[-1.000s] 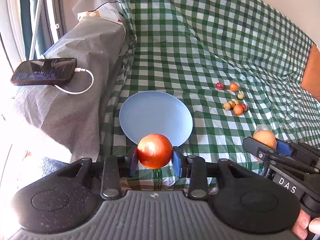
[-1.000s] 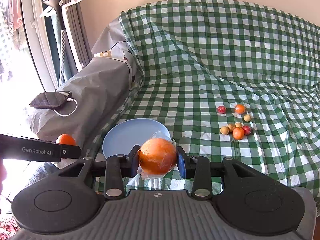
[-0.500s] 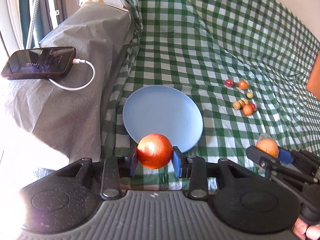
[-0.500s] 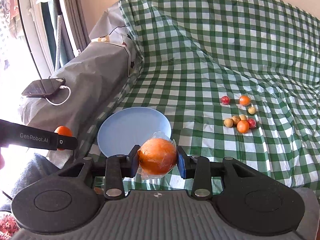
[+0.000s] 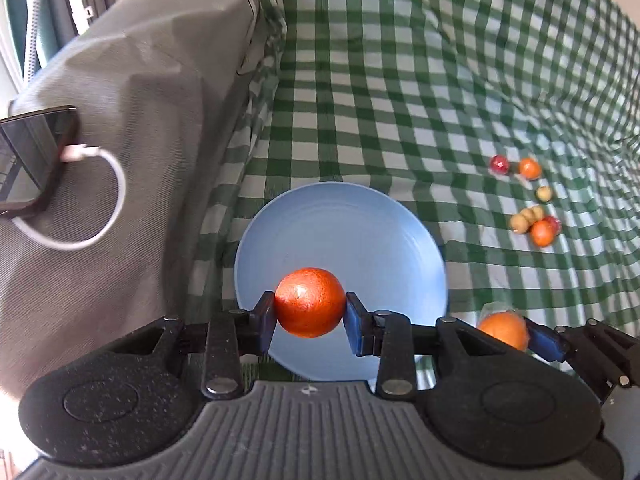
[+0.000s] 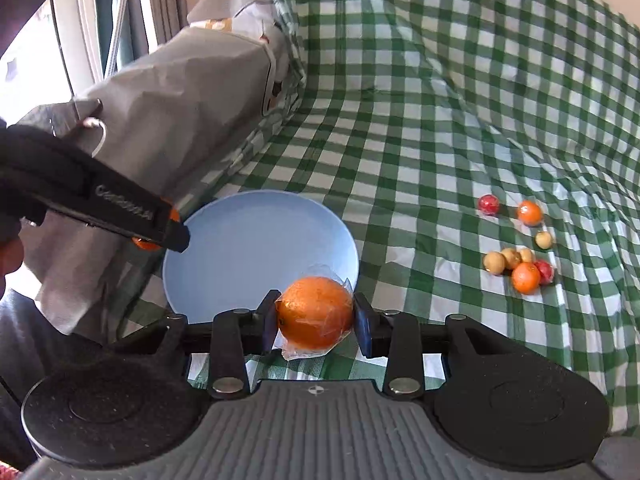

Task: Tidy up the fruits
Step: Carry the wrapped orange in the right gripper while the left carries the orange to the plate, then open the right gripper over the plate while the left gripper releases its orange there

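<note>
My left gripper is shut on a deep-orange orange, held above the near part of the blue plate. My right gripper is shut on an orange wrapped in clear plastic, at the plate's near right rim. The wrapped orange also shows in the left wrist view. The left gripper's finger crosses the right wrist view at the plate's left edge. Several small fruits lie on the green checked cloth to the right; they also show in the left wrist view.
A grey-covered armrest rises left of the plate, with a phone and white charging cable on it. The checked cloth slopes up behind. A window frame is at far left.
Both grippers have moved forward and down toward the plate, still holding their oranges. The plate now looks larger and sits right under the left gripper's orange.
</note>
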Available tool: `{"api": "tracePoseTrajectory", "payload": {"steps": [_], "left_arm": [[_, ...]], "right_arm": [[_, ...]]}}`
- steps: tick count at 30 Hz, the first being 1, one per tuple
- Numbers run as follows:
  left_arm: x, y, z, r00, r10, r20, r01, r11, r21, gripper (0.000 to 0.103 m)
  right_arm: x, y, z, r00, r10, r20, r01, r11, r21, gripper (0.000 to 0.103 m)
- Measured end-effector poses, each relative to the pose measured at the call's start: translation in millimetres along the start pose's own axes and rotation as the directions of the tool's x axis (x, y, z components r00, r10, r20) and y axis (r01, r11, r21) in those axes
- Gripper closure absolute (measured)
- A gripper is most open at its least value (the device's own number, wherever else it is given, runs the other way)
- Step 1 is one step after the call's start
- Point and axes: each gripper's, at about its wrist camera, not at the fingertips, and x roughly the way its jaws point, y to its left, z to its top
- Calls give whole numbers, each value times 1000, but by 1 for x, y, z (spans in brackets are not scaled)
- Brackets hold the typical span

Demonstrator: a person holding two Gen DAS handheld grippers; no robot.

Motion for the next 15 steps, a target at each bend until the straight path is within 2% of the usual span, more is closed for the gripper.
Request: {"api": "tracePoseTrajectory", "payload": {"steps": [9,11,12,14,15], "left_arm": [[56,1,9,996,65,-65,-60,996,70,63],[63,3,13,996,59,-72,-54,996,70,60],[64,5,14,996,53,-68,-48,997,66,54],[58,7,18,998,52,-43,-50,998,42,6],[51,9,19,998,53,-14,-53,998,26,0]], "right_arm": [[63,4,8,995,14,-98,-23,996,-91,64],[73,6,9,993,23,-118,-36,993,-111,64],[78,7,10,992,28,-127,-43,992,-121,63],[86,9,14,990,37,-139,-56,989,-134,62],[88,10,16,988,41,-148,-62,989,-137,53]]}}
